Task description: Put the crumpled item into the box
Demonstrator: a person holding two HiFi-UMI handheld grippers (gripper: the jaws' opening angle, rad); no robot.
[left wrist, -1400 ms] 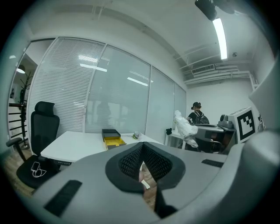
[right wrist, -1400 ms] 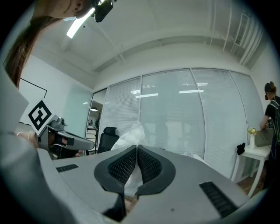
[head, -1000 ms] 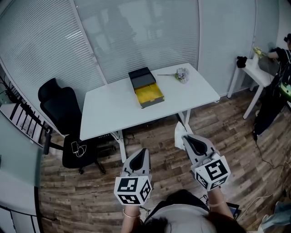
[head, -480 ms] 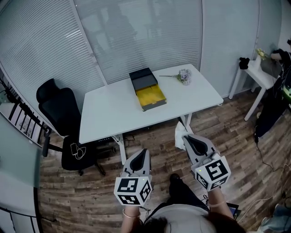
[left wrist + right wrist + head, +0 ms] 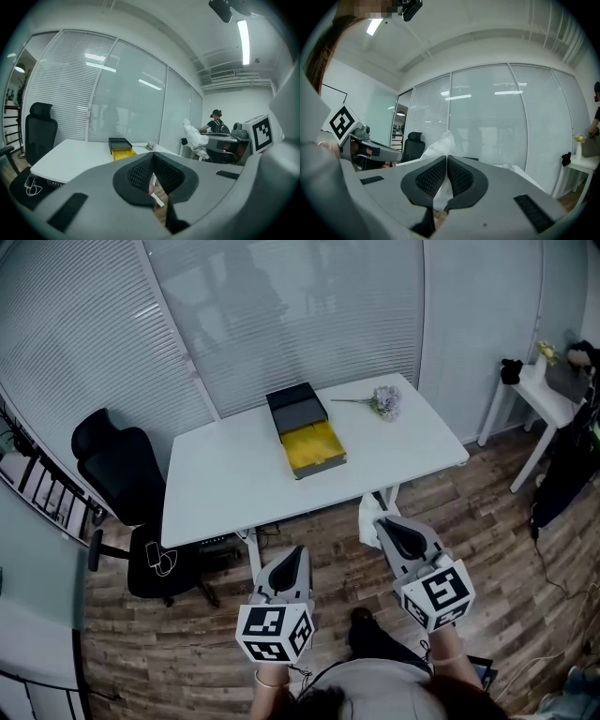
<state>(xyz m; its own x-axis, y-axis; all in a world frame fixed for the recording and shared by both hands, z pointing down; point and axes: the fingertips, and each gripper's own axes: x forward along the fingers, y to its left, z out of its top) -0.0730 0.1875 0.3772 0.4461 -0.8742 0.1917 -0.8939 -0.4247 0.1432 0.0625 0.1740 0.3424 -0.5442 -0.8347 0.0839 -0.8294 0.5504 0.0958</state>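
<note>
A white crumpled item [image 5: 367, 520] sticks out past the tips of my right gripper [image 5: 381, 524], which is shut on it above the wooden floor, short of the table. In the right gripper view the item [image 5: 439, 146] rises between the closed pads of that gripper [image 5: 446, 159]. The box [image 5: 313, 445] lies on the white table [image 5: 225, 479], its black lid flipped back and its yellow inside showing. My left gripper [image 5: 293, 556] hangs beside the right one, shut and empty. The left gripper view shows its jaws [image 5: 153, 157] closed, with the box [image 5: 120, 151] far ahead.
A small flower bunch [image 5: 382, 400] lies on the table's far right corner. A black office chair [image 5: 127, 486] stands left of the table. A small white side table [image 5: 547, 396] and a person in dark clothes [image 5: 570, 467] are at the right. Glass walls with blinds run behind.
The table, chair and side table have shifted a little in the head view as I step. Both grippers keep their place, and the right one still holds the crumpled item.
</note>
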